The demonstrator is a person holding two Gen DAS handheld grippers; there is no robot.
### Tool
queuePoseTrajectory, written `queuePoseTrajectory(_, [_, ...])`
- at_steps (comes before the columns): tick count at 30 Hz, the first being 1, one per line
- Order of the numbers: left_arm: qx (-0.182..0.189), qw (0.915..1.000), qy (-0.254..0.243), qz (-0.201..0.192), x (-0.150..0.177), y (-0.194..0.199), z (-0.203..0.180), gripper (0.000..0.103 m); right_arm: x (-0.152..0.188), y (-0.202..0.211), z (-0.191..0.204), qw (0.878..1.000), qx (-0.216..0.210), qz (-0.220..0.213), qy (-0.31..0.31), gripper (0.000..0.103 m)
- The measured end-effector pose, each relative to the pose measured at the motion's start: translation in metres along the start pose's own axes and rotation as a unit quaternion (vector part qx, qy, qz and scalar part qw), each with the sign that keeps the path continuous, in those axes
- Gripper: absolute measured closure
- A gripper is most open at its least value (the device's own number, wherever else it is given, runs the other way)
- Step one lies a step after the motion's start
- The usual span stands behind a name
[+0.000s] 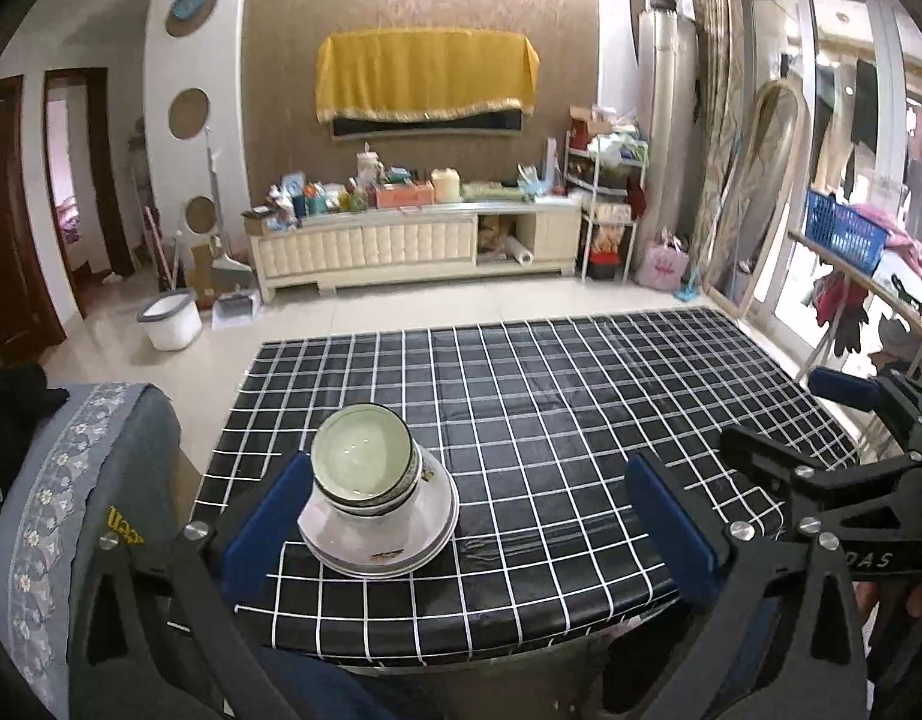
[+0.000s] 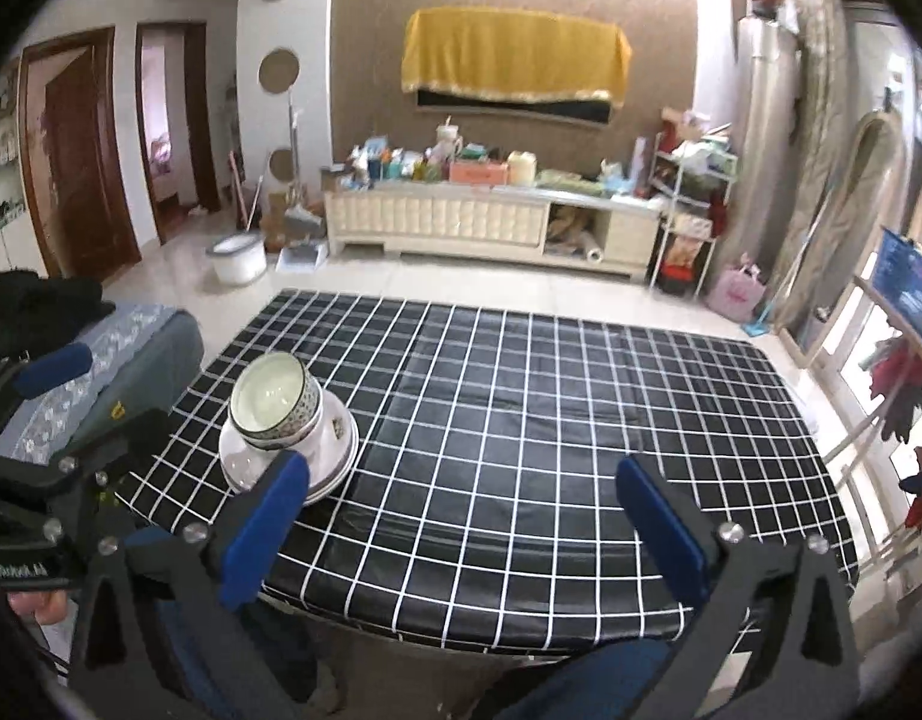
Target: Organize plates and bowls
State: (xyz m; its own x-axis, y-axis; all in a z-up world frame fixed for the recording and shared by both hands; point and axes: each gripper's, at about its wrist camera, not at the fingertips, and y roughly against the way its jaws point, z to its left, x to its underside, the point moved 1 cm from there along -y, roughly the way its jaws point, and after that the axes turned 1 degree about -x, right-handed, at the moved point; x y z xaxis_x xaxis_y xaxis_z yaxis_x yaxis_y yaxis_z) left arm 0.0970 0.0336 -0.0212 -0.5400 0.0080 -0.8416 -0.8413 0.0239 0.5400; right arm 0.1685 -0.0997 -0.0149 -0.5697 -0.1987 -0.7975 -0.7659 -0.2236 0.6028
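Note:
A stack of patterned bowls (image 1: 365, 462) with pale green insides sits on stacked white plates (image 1: 395, 546) on the near left part of the black checked table (image 1: 550, 408). My left gripper (image 1: 469, 522) is open and empty, raised near the table's front edge; its left finger (image 1: 269, 528) shows just left of the stack. In the right wrist view the bowls (image 2: 275, 402) and plates (image 2: 329, 456) stand at the left. My right gripper (image 2: 463, 516) is open and empty over the front edge, and its left finger (image 2: 269, 528) overlaps the plates' near rim.
A chair with a grey-blue cover (image 1: 83, 480) stands left of the table. The right gripper's body (image 1: 850, 474) shows at the right in the left wrist view. A white bucket (image 1: 170, 318) and a cluttered TV cabinet (image 1: 413, 240) lie beyond the table.

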Motion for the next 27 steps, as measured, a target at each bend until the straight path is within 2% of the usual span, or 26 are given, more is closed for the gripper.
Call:
queuePoseTrajectory(2, [-0.013, 0.9997, 0.009, -0.016, 0.005, 0.017, -0.001, 0.0, 0.005, 0.012, -0.002, 1.0, 0.005, -0.011, -0.003, 0.0])
queuePoseTrajectory(6, [-0.017, 0.9984, 0.025, -0.049, 0.012, 0.045, -0.002, 0.0, 0.016, 0.037, -0.004, 0.999, 0.008, -0.031, -0.007, 0.0])
queuePoseTrajectory(9, [-0.007, 0.9986, 0.022, -0.048, 0.015, 0.054, -0.007, 0.0, 0.022, 0.057, -0.006, 0.998, 0.003, -0.052, -0.025, 0.0])
queuePoseTrajectory(14, [0.001, 0.9981, 0.032, -0.052, 0.022, 0.063, -0.007, 0.0, 0.029, 0.084, -0.002, 0.995, 0.032, -0.094, -0.018, 0.0])
queuePoseTrajectory(17, [0.0, 0.9984, 0.025, -0.051, 0.026, 0.065, -0.012, 0.0, 0.029, 0.086, 0.001, 0.995, 0.047, -0.085, -0.014, 0.0])
queuePoseTrajectory(27, [-0.009, 0.9984, 0.017, -0.054, 0.029, 0.069, -0.015, 0.0, 0.038, 0.085, -0.001, 0.995, 0.052, -0.079, -0.024, 0.0])
